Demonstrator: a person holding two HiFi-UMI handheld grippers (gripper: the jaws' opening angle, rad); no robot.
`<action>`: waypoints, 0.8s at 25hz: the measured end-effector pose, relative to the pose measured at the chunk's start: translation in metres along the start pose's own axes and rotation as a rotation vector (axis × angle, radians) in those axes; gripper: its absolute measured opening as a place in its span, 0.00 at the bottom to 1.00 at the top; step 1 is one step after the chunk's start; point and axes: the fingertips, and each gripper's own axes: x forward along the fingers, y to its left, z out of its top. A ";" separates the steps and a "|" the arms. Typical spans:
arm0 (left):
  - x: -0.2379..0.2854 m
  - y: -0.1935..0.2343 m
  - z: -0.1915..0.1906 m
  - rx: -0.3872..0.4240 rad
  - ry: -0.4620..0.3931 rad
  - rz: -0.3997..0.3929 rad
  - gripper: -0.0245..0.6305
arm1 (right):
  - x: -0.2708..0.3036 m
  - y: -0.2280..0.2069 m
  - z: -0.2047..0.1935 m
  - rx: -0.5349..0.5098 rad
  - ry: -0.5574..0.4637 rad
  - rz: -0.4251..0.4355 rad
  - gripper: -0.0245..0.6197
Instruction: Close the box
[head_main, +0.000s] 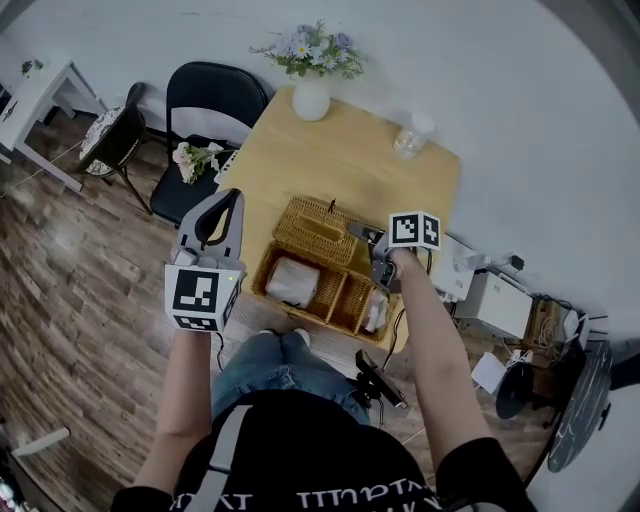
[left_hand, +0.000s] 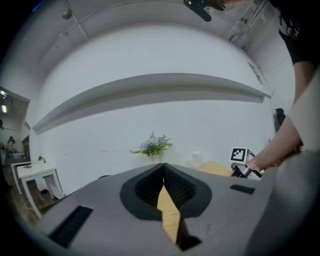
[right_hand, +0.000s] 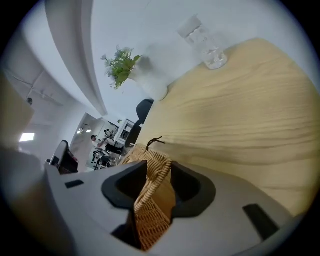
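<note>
Left hand-held gripper (left_hand: 163, 170): held up over the person's left knee, off the table's left corner. Its jaws are closed tip to tip with nothing between them.

Right hand-held gripper (right_hand: 159, 169): at the right end of the box, jaws clamped on the woven edge of the lid (head_main: 312, 228). The wicker fills the gap between the pads.

Box (head_main: 263, 270): one, wicker, oblong. It sits on the table (head_main: 340, 150) at the near edge, right in front of the person. The long axis runs left to right along that edge, the right end a little nearer the person. The mouth faces up, uncovered. The lid, one, is on the far long side, tipped back away from the person, with a dark cord loop at its far edge.

Contents: the inside is split by woven dividers. A white bundle (head_main: 293, 281) lies in the left compartment and a smaller pale bundle (head_main: 376, 310) at the right end. The section between them looks bare. I cannot make out what either bundle is.

Farther on the table: one clear glass (head_main: 412, 135) toward the far right and one white vase (head_main: 312, 98) of flowers at the far edge, well apart from the box.

Beyond the table's left side: one black chair (head_main: 205, 100) with a small bouquet (head_main: 195, 160) on its seat.
</note>
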 end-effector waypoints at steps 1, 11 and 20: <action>-0.001 0.001 -0.001 -0.003 0.001 0.004 0.05 | -0.002 0.002 0.001 -0.021 -0.010 -0.001 0.28; -0.006 -0.009 -0.003 -0.014 -0.012 0.007 0.05 | -0.022 0.030 0.016 -0.317 -0.116 -0.081 0.28; -0.016 -0.018 0.008 -0.012 -0.067 0.006 0.06 | -0.044 0.063 0.017 -0.594 -0.219 -0.248 0.28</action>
